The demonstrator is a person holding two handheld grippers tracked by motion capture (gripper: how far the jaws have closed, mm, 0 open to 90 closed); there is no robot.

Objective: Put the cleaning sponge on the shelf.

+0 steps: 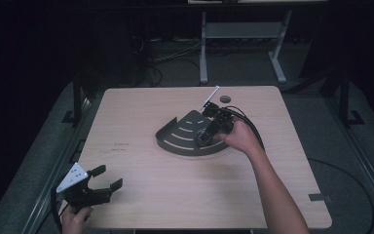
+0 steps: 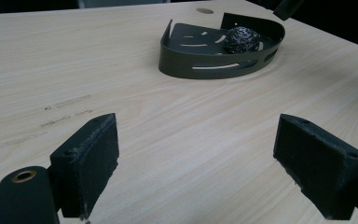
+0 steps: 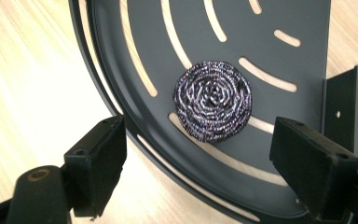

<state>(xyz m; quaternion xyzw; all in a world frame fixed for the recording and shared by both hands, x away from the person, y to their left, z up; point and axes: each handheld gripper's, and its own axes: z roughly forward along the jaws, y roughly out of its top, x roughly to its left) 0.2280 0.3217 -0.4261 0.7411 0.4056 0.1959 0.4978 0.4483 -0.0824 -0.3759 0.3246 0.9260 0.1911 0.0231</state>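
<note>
A dark quarter-round slotted tray [image 1: 177,136] lies in the middle of the wooden table [image 1: 141,185]. A steel wool scrubber [image 3: 213,100] rests on the tray floor [image 3: 289,18], free of the jaws. My right gripper [image 3: 198,163] hovers just above it, open, its jaws standing either side of the tray's curved rim. In the high view the right gripper [image 1: 213,127] sits over the tray's right part. My left gripper [image 1: 103,178] is open near the table's front left corner, holding nothing. From the left gripper view [image 2: 196,158] the scrubber [image 2: 241,39] shows inside the tray [image 2: 214,67], far off.
A small round hole [image 1: 225,99] marks the table's far edge. A desk frame [image 1: 243,34] and cables lie on the floor beyond. A cable [image 1: 253,127] trails from the right gripper.
</note>
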